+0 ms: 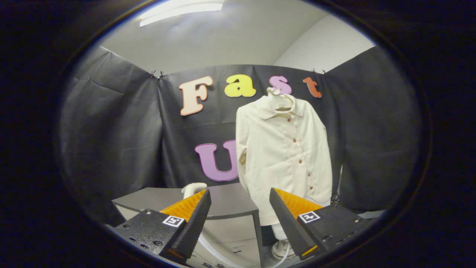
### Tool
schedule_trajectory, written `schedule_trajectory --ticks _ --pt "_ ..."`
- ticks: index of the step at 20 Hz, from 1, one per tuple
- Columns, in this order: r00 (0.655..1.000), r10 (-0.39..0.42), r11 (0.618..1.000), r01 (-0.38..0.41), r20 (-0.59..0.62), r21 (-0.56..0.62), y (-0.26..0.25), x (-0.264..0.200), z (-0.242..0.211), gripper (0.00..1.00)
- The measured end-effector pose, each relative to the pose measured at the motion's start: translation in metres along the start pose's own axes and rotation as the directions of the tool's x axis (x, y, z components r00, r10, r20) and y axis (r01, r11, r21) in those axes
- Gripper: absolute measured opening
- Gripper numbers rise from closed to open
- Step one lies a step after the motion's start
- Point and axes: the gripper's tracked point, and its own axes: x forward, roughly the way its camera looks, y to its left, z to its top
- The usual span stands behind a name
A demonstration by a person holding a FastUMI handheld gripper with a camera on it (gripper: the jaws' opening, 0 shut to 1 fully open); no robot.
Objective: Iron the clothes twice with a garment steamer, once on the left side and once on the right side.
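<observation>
Nearest the camera, the gripper [240,203] has its two fingers spread wide with nothing between them but open air; each finger carries a small square marker tag on its top face.

The cream shirt [284,156] hangs on a pale hanger [277,97] beyond the fingers, a little toward the right finger, against the black cloth wall [111,130]. It is buttoned down the front with small reddish buttons, its collar folded over, and its lower hem falls behind the tip of the right finger. The shirt is well apart from both fingers.

Just beyond the left fingertip, the white rounded handle of the garment steamer [194,189] stands up from a grey table [230,203], partly hidden by that finger. A pale hose [212,251] curves below the table's edge between the fingers. Under the shirt, a white stand base [279,247] shows low down beside the right finger; whether the hose joins it is unclear.

The table sits left of the shirt, its front corner reaching the gap between the fingers. Above the cloth wall runs a white ceiling with a long lamp [182,11].
</observation>
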Motion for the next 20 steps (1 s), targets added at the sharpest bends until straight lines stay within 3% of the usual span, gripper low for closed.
schedule_trajectory --ticks 5,8,14,17,20 --pt "0.992 0.044 0.996 -0.052 -0.121 -0.068 0.039 0.065 -0.017 0.96" --pt "0.969 0.087 0.992 -0.105 -0.231 -0.067 0.071 0.095 -0.046 0.97" --pt "0.868 0.217 0.969 -0.247 -0.446 -0.008 0.153 0.149 -0.101 0.97" --pt "0.8 0.202 0.958 -0.28 -0.565 -0.054 0.171 0.166 -0.13 0.97" --pt "0.76 0.15 0.952 -0.284 -0.632 -0.116 0.175 0.179 -0.149 0.97"
